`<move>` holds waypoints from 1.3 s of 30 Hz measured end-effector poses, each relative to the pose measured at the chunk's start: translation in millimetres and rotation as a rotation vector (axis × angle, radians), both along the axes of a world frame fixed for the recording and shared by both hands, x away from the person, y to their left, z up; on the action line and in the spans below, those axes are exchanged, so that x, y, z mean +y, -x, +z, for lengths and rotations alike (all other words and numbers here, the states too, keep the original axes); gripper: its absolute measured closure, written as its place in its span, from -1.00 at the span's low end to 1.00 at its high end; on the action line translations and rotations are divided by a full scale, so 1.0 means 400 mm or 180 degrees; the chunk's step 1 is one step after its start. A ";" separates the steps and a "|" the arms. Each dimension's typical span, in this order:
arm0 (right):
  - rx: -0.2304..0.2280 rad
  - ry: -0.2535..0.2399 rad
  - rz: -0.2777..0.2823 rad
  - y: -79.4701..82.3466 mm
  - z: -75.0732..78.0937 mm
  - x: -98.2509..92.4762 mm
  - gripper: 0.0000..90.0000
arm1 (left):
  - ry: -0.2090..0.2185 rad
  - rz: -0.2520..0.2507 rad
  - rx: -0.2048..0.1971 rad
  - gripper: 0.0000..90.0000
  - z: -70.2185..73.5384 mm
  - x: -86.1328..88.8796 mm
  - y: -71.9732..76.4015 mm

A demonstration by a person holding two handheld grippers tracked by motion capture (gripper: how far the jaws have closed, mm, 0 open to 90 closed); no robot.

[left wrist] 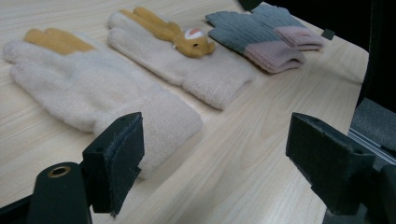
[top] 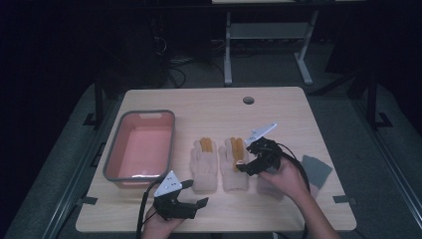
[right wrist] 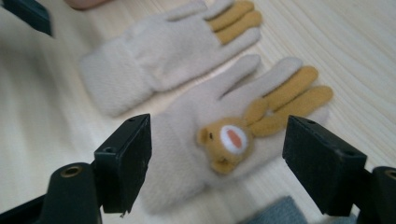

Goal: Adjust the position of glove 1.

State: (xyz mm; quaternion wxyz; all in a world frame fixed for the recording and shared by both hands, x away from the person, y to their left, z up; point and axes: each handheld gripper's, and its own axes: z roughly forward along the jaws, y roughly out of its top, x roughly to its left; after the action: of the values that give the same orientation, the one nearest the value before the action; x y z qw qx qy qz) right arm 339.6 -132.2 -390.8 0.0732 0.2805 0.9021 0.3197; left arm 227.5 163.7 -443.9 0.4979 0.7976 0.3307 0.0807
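The right gripper (top: pixel 244 167) hangs over the cream glove with the bear face (top: pixel 235 164), which lies flat near the middle of the tabletop (top: pixel 278 114), a little toward its near edge. In the right gripper view the jaws stand wide apart with nothing pressed between them, and the bear glove (right wrist: pixel 224 140) lies directly below the gap, its bear patch about midway between the two pads. The glove's long axis runs from its cuff at the near edge to its fingertips at the far edge, and the jaws straddle it across its width, so a straight drop would likely close on the palm. Its plain cream partner (top: pixel 204 167) lies just beside it on the left, parallel and apart. The left gripper (top: pixel 191 199) rests low by the near edge, jaws also apart and empty, pointed at that partner's cuff (left wrist: pixel 154 121). A grey and pink glove pair (top: pixel 313 172) sits toward the right edge, and a pink bin (top: pixel 115 164) stands by the left edge. The right hand is clearly the nearer one to the bear glove.
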 end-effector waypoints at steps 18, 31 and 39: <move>0.0218 0.0513 0.0164 -0.065 -0.100 0.062 -0.01 | 0.0011 -0.0031 -0.0002 -0.57 -0.001 -0.007 0.000; 0.0311 0.0548 0.0051 -0.072 -0.138 0.054 0.12 | 0.0017 -0.0029 0.0016 -0.57 -0.002 -0.007 -0.001; 0.0295 0.0576 0.0034 -0.071 -0.131 0.053 0.28 | 0.0031 -0.0019 0.0015 -0.57 -0.002 -0.006 -0.002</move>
State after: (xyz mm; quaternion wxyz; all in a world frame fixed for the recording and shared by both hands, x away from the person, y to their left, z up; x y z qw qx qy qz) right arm 368.2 -110.9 -443.3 0.0547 0.2824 0.9312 0.2240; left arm 228.2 161.4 -444.7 0.5013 0.7964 0.3298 0.0757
